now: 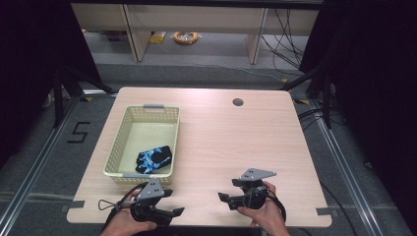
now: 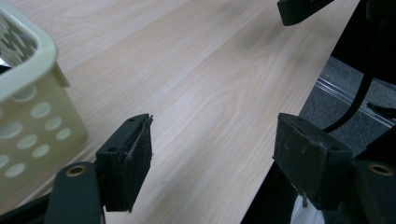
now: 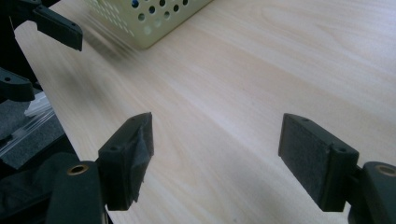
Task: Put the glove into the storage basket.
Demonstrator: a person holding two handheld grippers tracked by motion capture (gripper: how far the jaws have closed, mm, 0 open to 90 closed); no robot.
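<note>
The glove (image 1: 154, 159) lies in the near end of the basket (image 1: 126, 129), its long axis running slantwise – the blue-patterned end toward the basket's left wall, the darker end toward its right wall and slightly farther from me. It is crumpled rather than flat, black with blue-and-white patches. The basket is pale yellow plastic with perforated walls, its long side running away from me on the left half of the table (image 1: 236, 142).

My hands sit low at the near edge of the table. My left gripper (image 1: 178, 211) is just in front of the basket's near end, held about level, its jaws pointing to my right. My right gripper (image 1: 224, 198) is near it, well apart from the basket, its jaws pointing left – so the two face each other. In each gripper view my own pads stand wide apart with only bare wood between them; neither holds anything. In the left gripper view the basket's corner (image 2: 32, 107) sits just beside the jaw.
</note>
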